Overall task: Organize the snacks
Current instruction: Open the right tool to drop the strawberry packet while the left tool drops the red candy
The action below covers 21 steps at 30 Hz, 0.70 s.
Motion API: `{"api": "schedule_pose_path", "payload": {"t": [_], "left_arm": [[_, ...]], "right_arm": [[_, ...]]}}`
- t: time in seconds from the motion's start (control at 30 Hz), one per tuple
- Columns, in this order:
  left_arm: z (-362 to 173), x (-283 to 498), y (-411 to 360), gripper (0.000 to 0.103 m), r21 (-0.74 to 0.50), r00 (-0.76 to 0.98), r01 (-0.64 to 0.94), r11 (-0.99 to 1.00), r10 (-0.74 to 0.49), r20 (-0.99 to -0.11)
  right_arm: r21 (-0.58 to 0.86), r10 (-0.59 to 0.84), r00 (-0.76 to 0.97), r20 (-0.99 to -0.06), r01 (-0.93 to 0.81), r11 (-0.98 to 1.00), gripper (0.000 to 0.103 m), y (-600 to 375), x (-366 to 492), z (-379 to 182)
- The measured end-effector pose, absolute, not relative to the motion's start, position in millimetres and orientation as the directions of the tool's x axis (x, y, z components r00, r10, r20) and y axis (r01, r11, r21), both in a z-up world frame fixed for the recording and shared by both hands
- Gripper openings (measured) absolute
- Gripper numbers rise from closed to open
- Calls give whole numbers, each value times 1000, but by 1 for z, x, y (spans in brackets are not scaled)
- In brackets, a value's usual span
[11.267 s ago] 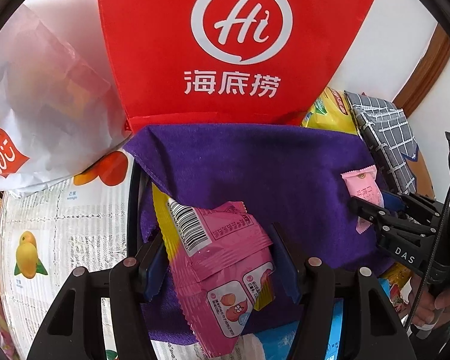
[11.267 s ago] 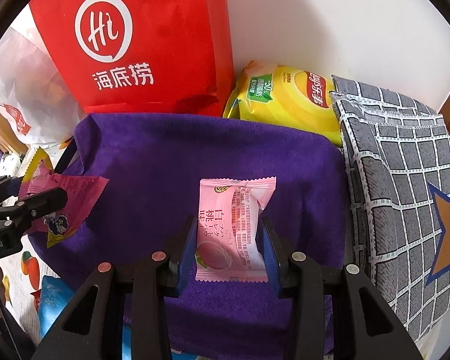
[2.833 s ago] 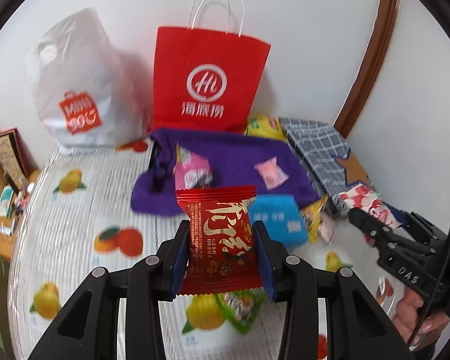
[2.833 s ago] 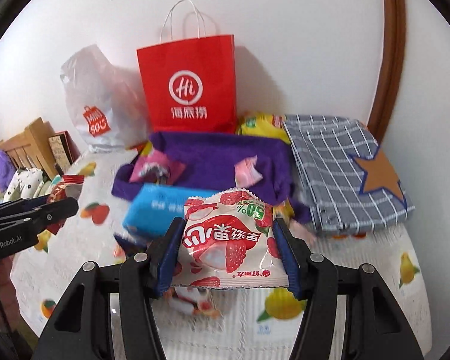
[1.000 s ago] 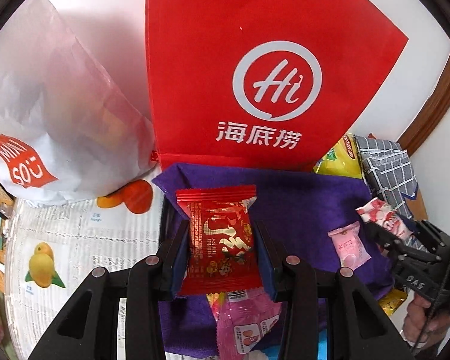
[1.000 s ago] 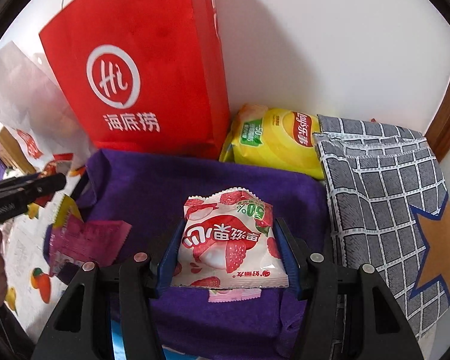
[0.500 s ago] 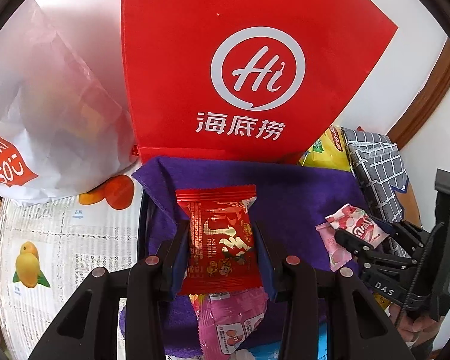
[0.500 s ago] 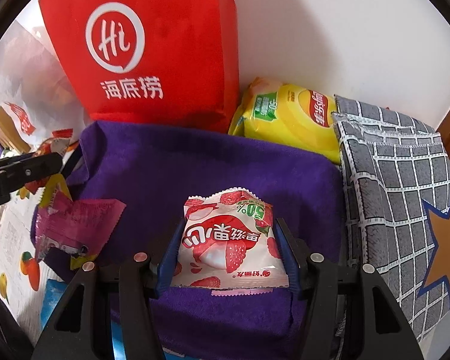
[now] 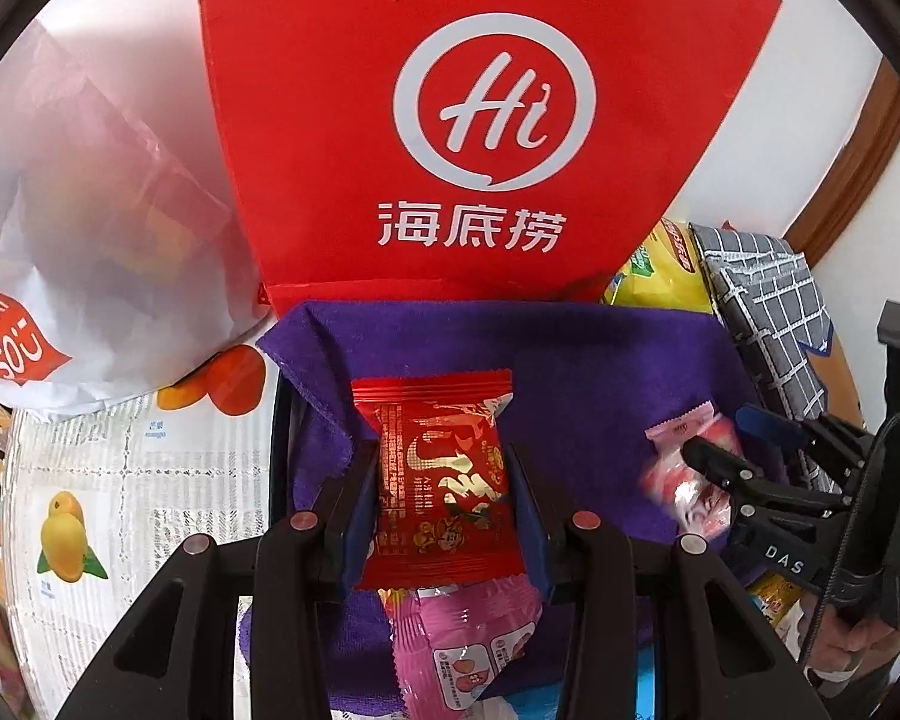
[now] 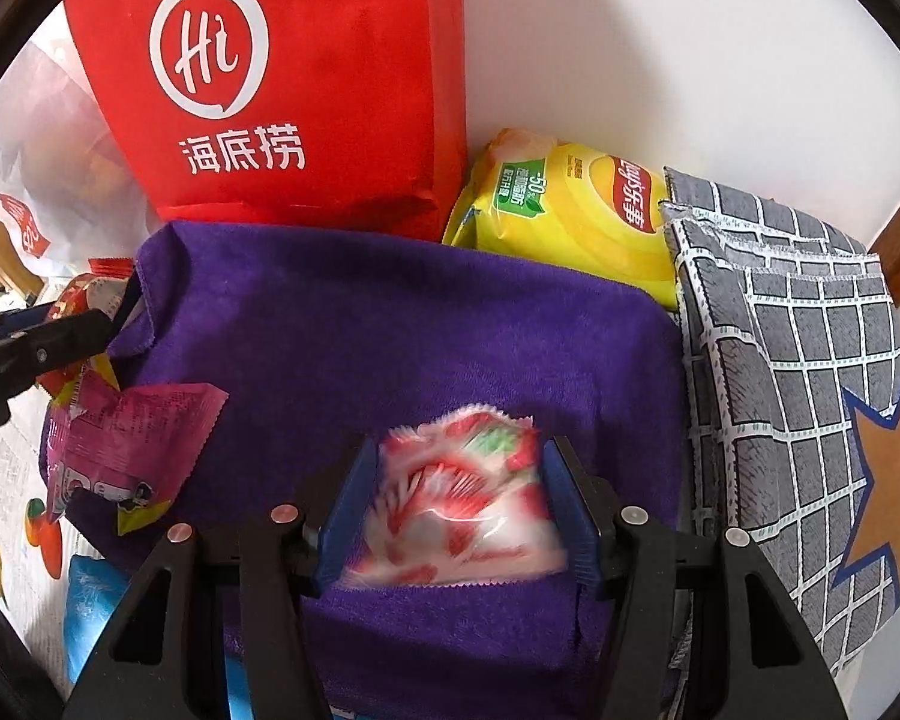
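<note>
Left gripper [image 9: 444, 498] and right gripper [image 10: 462, 504] angle downward, fingers [image 9: 363, 504] clamped.

left tongs [image 9: 444, 480] clamp red snack packet [image 9: 441, 480] | over purple cloth [image 9: 570, 360]

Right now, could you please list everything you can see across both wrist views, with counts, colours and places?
paper bag: 1, red with white logo, upright against the wall behind the cloth
plastic bag: 1, white, left of the paper bag
purple cloth: 1, in the middle
chip bag: 1, yellow, between paper bag and checked fabric
checked fabric: 1, grey with an orange star, right of the cloth
magenta packet: 1, on the cloth's left edge
blue packet: 1, below the cloth
tablecloth: 1, white with fruit prints
red snack packet: 1, held in left tool
strawberry snack packet: 1, white and red, blurred, held in right tool
</note>
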<state>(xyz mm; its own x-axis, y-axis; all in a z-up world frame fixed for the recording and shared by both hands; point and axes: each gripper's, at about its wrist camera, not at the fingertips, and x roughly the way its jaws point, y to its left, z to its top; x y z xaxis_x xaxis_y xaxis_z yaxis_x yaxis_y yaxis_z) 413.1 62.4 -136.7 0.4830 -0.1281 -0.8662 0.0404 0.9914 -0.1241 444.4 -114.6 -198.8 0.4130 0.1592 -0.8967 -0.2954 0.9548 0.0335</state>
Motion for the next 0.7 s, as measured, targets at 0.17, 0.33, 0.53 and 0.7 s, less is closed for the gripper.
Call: {"api": "schedule_pose_path", "payload": {"t": [0.17,0.33,0.53,0.7], "left_arm": [[-138,414,62,40,-127,482,40,991,-131,-867],[-137,413,62,40,-133,485,46,990,-139,-864],[-135,411,59,40,-120,488,65,991,-136,-862],[-134,411,59,42,-119,482,70,990,-138,-865]], "right_arm": [[37,162,418,-894,-291,956,59,-118,444,-195],[41,170,430,-887,-292,956,59,-120,441,-186],[37,172,448,-877,-295,955,59,-118,437,-175],[29,170,464,-870,-295,955,59,-120,434,-168]]}}
